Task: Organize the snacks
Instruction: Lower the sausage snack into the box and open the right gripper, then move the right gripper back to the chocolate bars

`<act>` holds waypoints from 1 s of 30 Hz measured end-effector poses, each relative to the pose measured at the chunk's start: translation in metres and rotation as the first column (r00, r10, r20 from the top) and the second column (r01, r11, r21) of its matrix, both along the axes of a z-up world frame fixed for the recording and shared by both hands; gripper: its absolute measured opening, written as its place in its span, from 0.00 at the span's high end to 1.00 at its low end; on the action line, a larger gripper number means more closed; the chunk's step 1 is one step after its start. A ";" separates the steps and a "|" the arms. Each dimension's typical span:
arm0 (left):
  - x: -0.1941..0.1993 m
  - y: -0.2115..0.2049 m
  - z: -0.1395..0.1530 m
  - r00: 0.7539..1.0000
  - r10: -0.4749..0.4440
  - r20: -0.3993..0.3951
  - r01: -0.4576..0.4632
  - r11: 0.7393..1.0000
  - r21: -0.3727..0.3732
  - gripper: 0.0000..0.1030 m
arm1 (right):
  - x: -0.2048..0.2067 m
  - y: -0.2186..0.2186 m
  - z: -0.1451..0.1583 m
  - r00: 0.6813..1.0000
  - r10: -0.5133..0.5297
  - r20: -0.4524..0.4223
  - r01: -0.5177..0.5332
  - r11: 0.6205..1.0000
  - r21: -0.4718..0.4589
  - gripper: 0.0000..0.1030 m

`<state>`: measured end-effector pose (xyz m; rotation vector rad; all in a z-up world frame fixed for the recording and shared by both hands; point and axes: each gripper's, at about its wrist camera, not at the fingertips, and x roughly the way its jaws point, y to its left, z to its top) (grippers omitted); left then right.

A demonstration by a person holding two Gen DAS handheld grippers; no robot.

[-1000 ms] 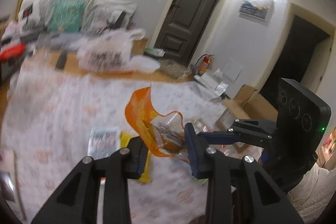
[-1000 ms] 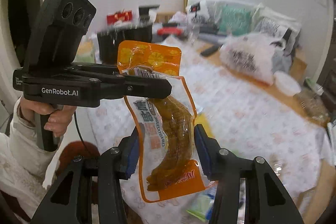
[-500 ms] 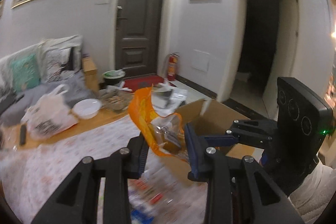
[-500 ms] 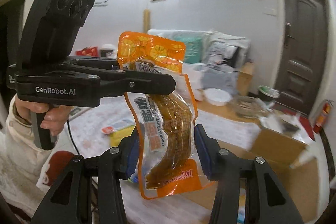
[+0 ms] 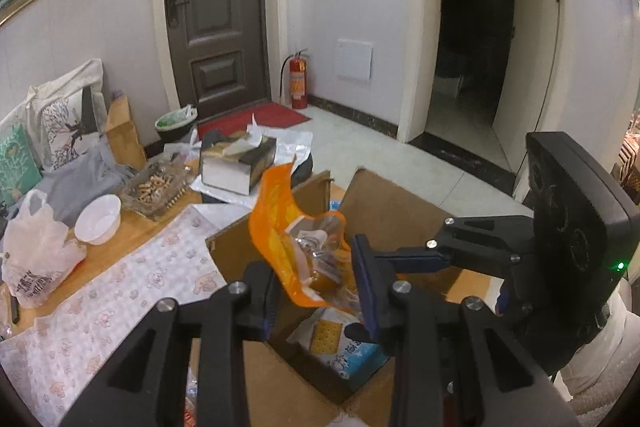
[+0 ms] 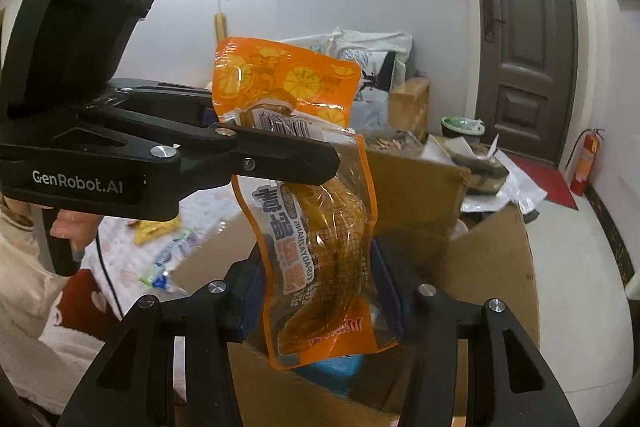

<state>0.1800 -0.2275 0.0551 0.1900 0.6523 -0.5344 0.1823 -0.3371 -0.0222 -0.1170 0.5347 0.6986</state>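
Note:
An orange and clear snack pouch [image 6: 316, 211] hangs upright in the air, held from two sides. My right gripper [image 6: 320, 291] is shut on its lower half. My left gripper [image 5: 316, 283] is shut on its upper part, and its black body [image 6: 120, 131] crosses the right wrist view. The pouch [image 5: 296, 247] hangs over an open cardboard box [image 5: 400, 211], which also shows in the right wrist view [image 6: 492, 267]. A blue cracker pack [image 5: 340, 343] lies inside the box.
A table with a pink-patterned cloth [image 5: 100, 307] lies left of the box, with a white bowl [image 5: 98, 213], a plastic bag [image 5: 34, 251] and a tray of snacks [image 5: 158, 187]. More snack packs [image 6: 160, 247] lie on the cloth. A dark door [image 5: 216, 7] and a fire extinguisher [image 5: 298, 81] stand behind.
Both grippers have swung together with the pouch from over the table to over the open cardboard box. The hold on the pouch has not changed.

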 end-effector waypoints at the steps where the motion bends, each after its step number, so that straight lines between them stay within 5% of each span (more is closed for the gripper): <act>1: 0.004 0.000 -0.003 1.000 0.007 -0.008 -0.007 1.000 0.007 0.71 | 0.004 -0.006 -0.003 1.000 0.000 -0.006 0.000 1.000 0.001 0.56; 10: 0.023 -0.002 -0.029 0.997 0.027 -0.070 -0.026 0.999 0.028 0.71 | 0.014 0.000 -0.020 0.998 -0.052 -0.028 0.050 0.997 -0.051 0.52; 17: 0.031 0.012 -0.029 0.995 0.070 -0.077 -0.070 0.998 0.001 0.49 | 0.009 -0.004 -0.021 0.997 -0.069 -0.044 0.067 0.997 -0.047 0.52; 30: -0.017 0.067 -0.011 0.989 0.143 -0.025 -0.143 0.990 -0.012 0.34 | -0.013 0.025 -0.004 0.999 -0.013 -0.046 0.012 1.000 -0.004 0.46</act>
